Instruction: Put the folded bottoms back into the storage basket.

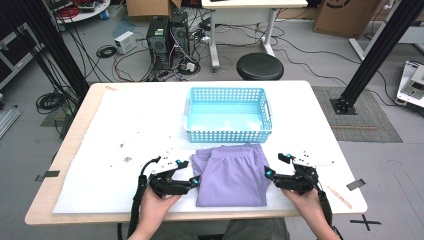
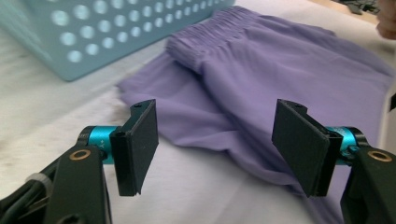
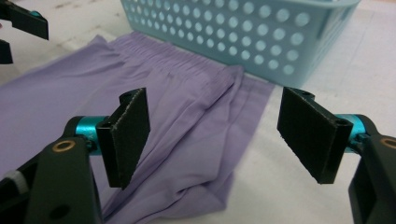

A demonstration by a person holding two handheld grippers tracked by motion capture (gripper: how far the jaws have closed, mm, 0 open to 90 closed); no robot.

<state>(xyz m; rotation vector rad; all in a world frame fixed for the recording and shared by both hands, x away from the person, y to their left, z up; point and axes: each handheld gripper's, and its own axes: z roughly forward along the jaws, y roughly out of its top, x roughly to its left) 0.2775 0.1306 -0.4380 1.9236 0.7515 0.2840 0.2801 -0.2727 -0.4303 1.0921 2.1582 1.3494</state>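
Here, left gripper (image 1: 196, 182) and right gripper (image 1: 267, 174) both agape, flanking purple shorts (image 1: 232, 175) near blue basket (image 1: 228, 135).

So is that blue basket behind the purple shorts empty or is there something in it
Empty. In the high view the perforated blue basket shows a bare floor inside; the purple shorts lie flat on the table in front of it, outside.

Your left hand (image 1: 152, 202) holds the left tongs (image 1: 196, 181) low, pointing toward the middle, with the jaws wide apart and nothing pinched between them. Your right hand (image 1: 305, 199) holds the right tongs (image 1: 268, 174) the same way, jaws apart, facing the left ones.
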